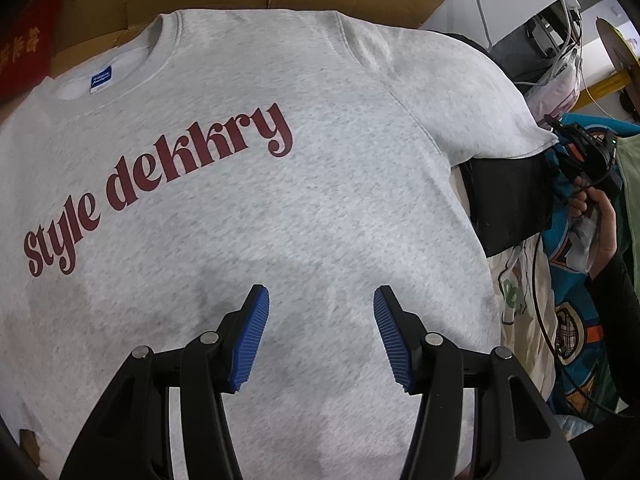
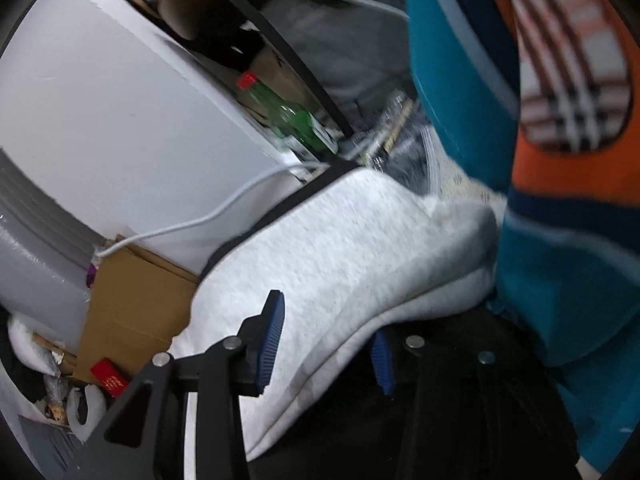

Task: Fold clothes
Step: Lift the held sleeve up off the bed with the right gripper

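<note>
Grey knit sweatshirt (image 1: pixel 280 208) handles soft and limp; I hover the spread left claw (image 1: pixel 321 336) while the right claw (image 2: pixel 326 346) straddles its sleeve hem, not visibly clamped.

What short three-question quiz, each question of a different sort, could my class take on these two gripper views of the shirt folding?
1. True or false: the left gripper hovers open above the light grey heathered T-shirt with dark red lettering, holding nothing.
2. Multiple choice: the right gripper has its blue-padded fingers on either side of which thing? A) the green glass bottle with a red cap; B) the edge of the grey shirt's sleeve; C) the white cable.
3. Fill in: the small label inside the shirt's collar is coloured ____.

Key: 1 true; 2 B; 3 blue.
</note>
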### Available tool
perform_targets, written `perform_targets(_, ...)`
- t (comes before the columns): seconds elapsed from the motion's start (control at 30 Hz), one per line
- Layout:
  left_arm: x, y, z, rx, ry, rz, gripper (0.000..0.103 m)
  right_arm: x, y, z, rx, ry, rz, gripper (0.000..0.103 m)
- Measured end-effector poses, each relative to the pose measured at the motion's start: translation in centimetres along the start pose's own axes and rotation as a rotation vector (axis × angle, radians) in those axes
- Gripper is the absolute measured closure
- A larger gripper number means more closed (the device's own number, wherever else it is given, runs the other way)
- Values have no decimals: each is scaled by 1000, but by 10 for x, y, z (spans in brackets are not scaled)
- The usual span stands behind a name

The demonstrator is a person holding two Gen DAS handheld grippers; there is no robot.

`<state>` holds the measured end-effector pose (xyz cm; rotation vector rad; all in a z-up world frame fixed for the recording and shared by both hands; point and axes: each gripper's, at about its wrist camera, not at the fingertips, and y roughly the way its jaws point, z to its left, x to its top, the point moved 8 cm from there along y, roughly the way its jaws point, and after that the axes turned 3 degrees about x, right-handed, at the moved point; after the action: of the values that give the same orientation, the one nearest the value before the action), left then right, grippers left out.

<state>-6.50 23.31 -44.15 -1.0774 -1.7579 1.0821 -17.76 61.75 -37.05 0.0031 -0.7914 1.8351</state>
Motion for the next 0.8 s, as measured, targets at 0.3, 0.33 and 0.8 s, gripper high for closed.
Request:
perform_targets(0.3, -4, 4, -6, -4, 15, 13, 48, 0, 16, -23, -43, 48, 34, 63)
perform_targets(0.33, -4, 4, -5, -5, 10, 15, 48, 2, 18, -23, -46, 44, 31, 62)
perform_targets(0.8, 1, 7, 1, 3, -10, 7, 48, 31, 21, -5, -47, -30, 15, 64)
